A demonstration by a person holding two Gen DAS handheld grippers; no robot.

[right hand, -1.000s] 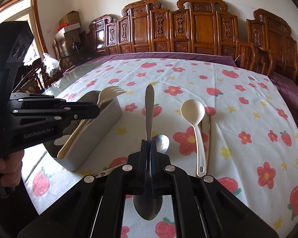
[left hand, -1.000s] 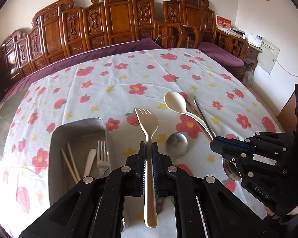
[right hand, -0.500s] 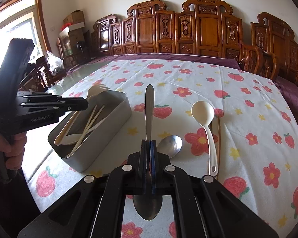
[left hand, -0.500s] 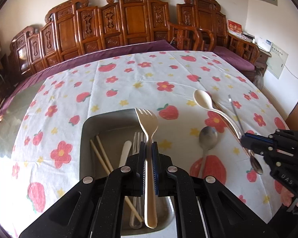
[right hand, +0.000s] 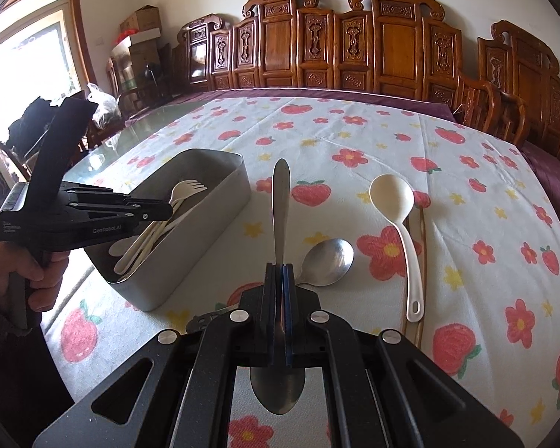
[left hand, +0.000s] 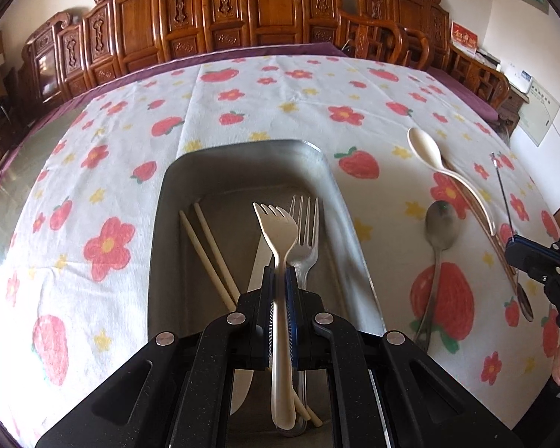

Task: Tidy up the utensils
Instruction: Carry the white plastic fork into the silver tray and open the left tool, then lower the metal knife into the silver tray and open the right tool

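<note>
My left claw (left hand: 280, 287) is squeezed tight on a cream fork (left hand: 279, 231). I hold the fork over the gray metal box (left hand: 242, 156), with its prongs pointing away from me. My right claw (right hand: 279, 280) is squeezed tight on a metal spoon (right hand: 280, 201). Its handle sticks out in front and its bowl hangs back toward me, above the cloth.

The left camera looks right down into the box. There I see one metal fork (left hand: 307, 224), two cream chopsticks (left hand: 209, 246) and one cream knife (left hand: 255, 261) lying inside. The right camera only sees the box from the side, so those things look bunched up. But it shows a hand (right hand: 16, 272) holding my left claw, and it shows that the box stands left of my spoon, near it.

The table (right hand: 130, 138) has a glass top. A white cloth (left hand: 130, 119) with red flowers, strawberries and yellow stars lies over it. Dark carved wooden chairs (right hand: 354, 48) stand in a row behind. The right camera also shows a bright window (right hand: 26, 59) and cardboard boxes (right hand: 142, 33) to the left.

Still on the cloth I count one cream spoon (right hand: 395, 220) and one more metal spoon (right hand: 326, 257). Brown chopsticks (right hand: 422, 239) lie partly under the cream spoon, and I cannot tell how many.
</note>
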